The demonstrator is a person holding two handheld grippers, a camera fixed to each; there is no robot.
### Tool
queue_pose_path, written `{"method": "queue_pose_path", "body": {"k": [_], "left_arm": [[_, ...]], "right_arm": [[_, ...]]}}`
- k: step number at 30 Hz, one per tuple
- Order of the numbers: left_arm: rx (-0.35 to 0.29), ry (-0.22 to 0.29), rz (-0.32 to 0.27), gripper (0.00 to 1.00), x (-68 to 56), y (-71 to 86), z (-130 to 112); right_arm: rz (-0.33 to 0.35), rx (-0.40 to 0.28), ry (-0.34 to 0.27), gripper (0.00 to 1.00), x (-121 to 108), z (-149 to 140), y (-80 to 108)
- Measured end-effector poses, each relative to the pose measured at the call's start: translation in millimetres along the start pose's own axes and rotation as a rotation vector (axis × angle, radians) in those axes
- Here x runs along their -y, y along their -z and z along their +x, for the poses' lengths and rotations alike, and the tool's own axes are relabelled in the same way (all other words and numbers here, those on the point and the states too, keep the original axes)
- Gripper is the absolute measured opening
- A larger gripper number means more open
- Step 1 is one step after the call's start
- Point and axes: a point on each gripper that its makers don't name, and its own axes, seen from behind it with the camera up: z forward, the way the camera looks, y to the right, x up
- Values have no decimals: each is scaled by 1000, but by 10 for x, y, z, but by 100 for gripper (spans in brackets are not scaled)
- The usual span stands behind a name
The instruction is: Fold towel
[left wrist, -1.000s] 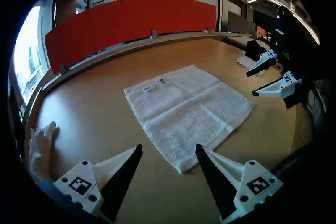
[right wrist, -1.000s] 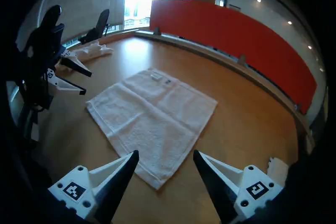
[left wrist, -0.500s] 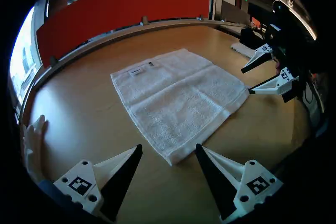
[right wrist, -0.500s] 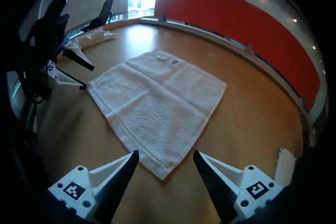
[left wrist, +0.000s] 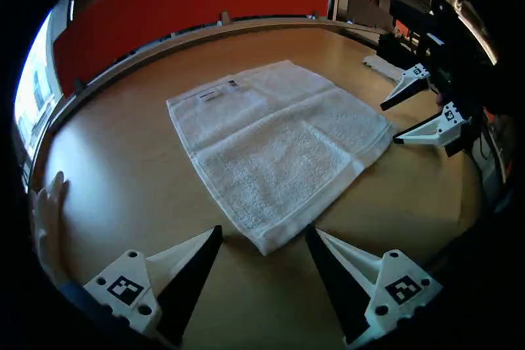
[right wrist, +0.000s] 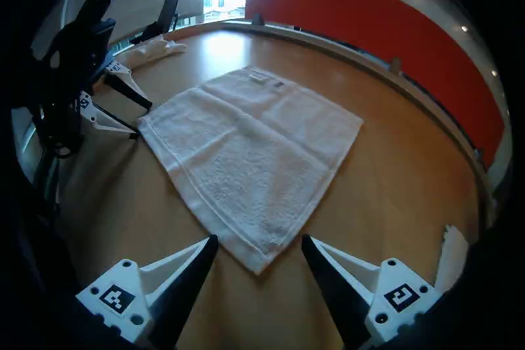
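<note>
A white towel (left wrist: 275,140) lies spread flat on the wooden table (left wrist: 118,166), with a small label near its far edge. My left gripper (left wrist: 262,238) is open, and the towel's near corner lies just between its fingertips, with nothing gripped. In the right gripper view the towel (right wrist: 249,146) points another corner between the open fingers of my right gripper (right wrist: 259,245). Each gripper also appears across the towel from the other: the right gripper (left wrist: 389,125) open at a side corner, the left gripper (right wrist: 143,121) open at the towel's left corner.
A red partition (left wrist: 197,2) runs along the table's far edge. A crumpled white cloth (left wrist: 380,67) lies beyond the right gripper, and another cloth (left wrist: 46,225) sits at the left edge. Dark chairs (right wrist: 164,18) stand by the window. The table's curved rim (right wrist: 472,173) runs at the right.
Both grippers have moved in toward the towel. Its corners, once ahead of the fingertips, now lie between them. Both stay open.
</note>
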Motion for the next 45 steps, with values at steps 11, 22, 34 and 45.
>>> {"method": "queue_pose_path", "body": {"k": [11, 22, 34, 45], "left_arm": [[21, -9, 7, 86, -2, -16, -6], [29, -6, 11, 75, -26, -11, -15], [42, -2, 13, 29, -80, -7, -24], [49, 48, 5, 14, -75, 10, 3]], "right_arm": [[35, 14, -4, 83, 47, -67, -1], [50, 19, -20, 65, 80, -80, 14], [49, 28, -26, 22, 83, -56, 1], [39, 22, -23, 18, 101, -3, 41]]}}
